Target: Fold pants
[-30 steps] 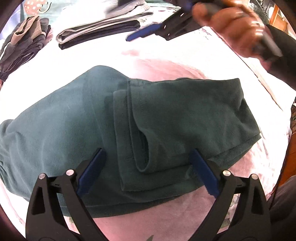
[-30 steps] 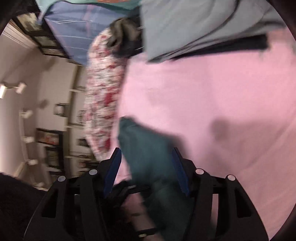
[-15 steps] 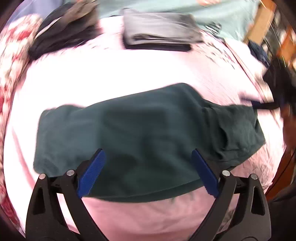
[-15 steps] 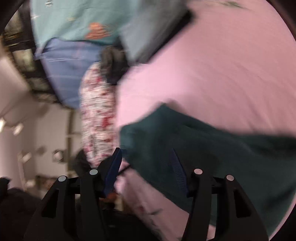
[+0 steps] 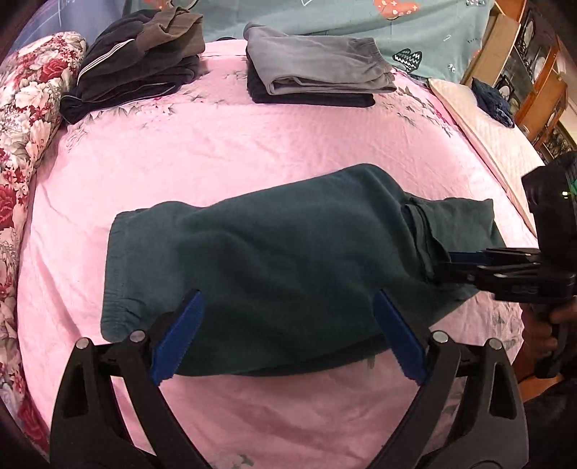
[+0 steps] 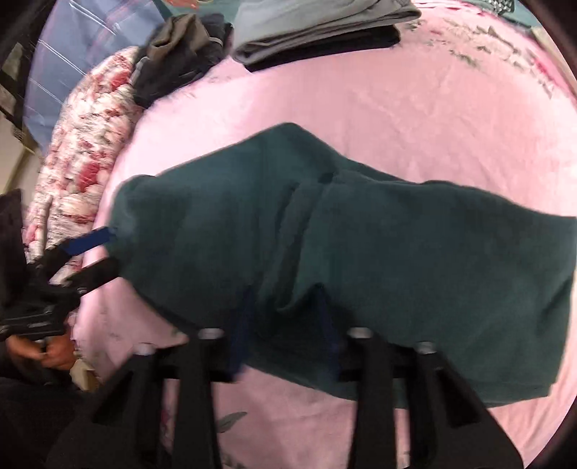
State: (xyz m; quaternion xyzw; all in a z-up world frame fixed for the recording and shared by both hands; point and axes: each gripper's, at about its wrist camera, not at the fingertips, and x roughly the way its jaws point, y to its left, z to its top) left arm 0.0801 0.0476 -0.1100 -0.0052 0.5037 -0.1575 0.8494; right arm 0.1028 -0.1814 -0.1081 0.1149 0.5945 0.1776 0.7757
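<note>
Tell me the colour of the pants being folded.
Dark teal green pants, plain with no pattern; clearest in the left wrist view.

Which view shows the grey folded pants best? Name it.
Left wrist view: the grey folded pants lie sharp and whole on a dark folded garment. The right wrist view shows them blurred and cut off at the top.

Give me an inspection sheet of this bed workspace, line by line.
Surface: pink bedsheet, wrinkled.
Job's things: green pants folded over, lying flat mid-bed.
Clutter: grey folded stack and dark clothes pile at the far edge.
Grippers: left gripper open above the pants' near edge; right gripper at the pants' right end, closure unclear.
Cables: nothing seen.
Surroundings: floral pillow on the left, wooden cabinet on the right.
</note>
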